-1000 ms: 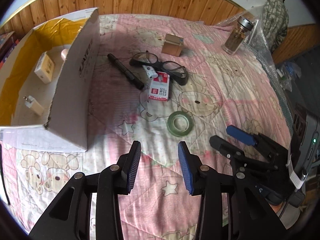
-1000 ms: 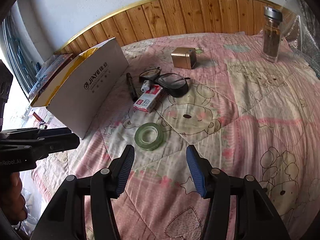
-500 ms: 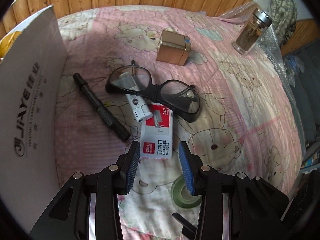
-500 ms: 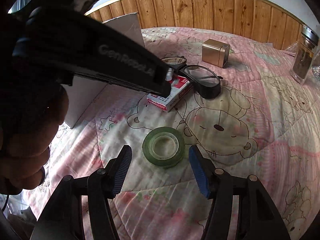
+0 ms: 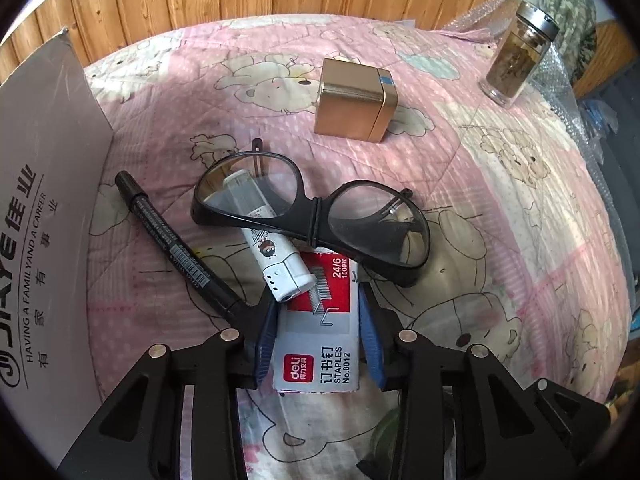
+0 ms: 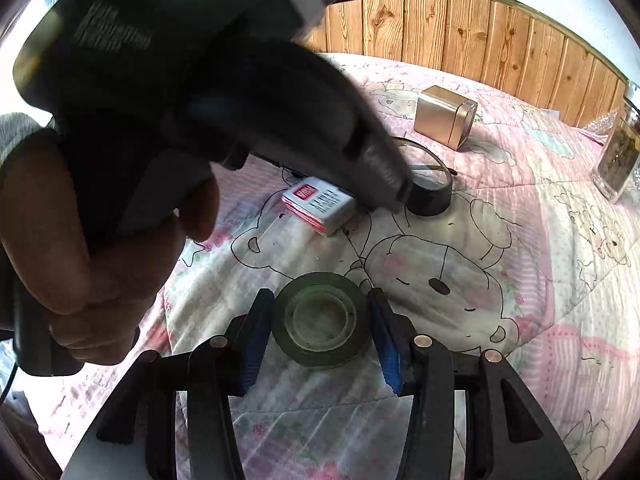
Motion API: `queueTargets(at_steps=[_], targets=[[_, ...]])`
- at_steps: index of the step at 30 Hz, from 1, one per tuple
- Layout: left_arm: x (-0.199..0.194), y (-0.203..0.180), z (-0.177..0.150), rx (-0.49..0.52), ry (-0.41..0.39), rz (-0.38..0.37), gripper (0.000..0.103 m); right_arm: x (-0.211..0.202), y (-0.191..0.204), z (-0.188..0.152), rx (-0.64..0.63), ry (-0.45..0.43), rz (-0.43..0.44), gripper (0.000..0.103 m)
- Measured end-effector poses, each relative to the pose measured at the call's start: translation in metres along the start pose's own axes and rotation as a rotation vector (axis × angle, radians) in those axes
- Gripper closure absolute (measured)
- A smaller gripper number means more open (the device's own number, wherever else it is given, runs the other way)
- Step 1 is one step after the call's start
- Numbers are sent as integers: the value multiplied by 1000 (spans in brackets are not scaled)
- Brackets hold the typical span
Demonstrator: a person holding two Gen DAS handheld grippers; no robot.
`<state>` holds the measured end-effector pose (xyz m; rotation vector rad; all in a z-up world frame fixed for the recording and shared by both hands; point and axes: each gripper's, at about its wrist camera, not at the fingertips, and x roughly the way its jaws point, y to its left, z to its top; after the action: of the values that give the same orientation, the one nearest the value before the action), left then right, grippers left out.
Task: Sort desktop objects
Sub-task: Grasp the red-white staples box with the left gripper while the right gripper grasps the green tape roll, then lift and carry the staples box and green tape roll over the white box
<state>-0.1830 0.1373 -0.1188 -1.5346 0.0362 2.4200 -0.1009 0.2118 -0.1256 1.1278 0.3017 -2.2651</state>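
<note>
- Sorting looks barely under way in the left wrist view: the red-and-white cardboard staple box (image 5: 318,324), the black-framed glasses (image 5: 310,220), the white correction-tape dispenser (image 5: 272,254), the black marker pen (image 5: 170,238), the gold square tin (image 5: 354,100) and the lidded glass jar (image 5: 516,54) all lie out on the pink quilted bed cover (image 5: 500,208).
- The white cardboard carton (image 5: 44,216) stands at 9 o'clock; its inside is not visible here.
- The left hand-held gripper (image 5: 318,330) straddles the staple box at 6 o'clock. Its blue pads (image 5: 370,336) sit at or just beside the box's long sides, jaws parted to the box's width; I cannot tell whether they are pressing yet.
- The dispenser's end rests on the far end of the box, under the glasses, so lifting may disturb both.
- In the right wrist view, the green tape roll (image 6: 320,318) lies flat at 6 o'clock, between the fingers of the right hand-held gripper (image 6: 320,342).
- Those jaws are spread, with slim gaps either side of the roll; nothing is gripped.
- The person's left hand (image 6: 72,240) fills 9 o'clock, above the staple box.
</note>
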Motion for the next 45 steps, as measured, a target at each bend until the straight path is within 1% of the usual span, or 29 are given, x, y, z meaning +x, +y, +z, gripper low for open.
queueTargets(at_steps=[4,10,14,20,28,33,38,45], targets=[[-11,4,-6,-40,16,-35,64,-9,-8,-1,69,-4,39,54],[-46,5,-26,-62,-17,-50,64,-35,-11,-7,113,-25,52,54],[-74,7,-48,-94,-38,-73,64,-50,-7,-14,143,-32,52,54],[-105,14,-87,-114,-48,-82,64,-69,13,-25,157,-34,54,54],[-137,18,-132,-141,-81,-66,64,-87,39,-33,123,-45,45,54],[-159,24,-153,-163,-97,-47,64,-99,57,-34,91,-56,41,54],[-184,39,-167,-213,-127,-58,64,-112,78,-31,54,-75,42,54],[-227,73,-169,-307,-213,-57,65,-130,108,-11,-35,-116,51,54]])
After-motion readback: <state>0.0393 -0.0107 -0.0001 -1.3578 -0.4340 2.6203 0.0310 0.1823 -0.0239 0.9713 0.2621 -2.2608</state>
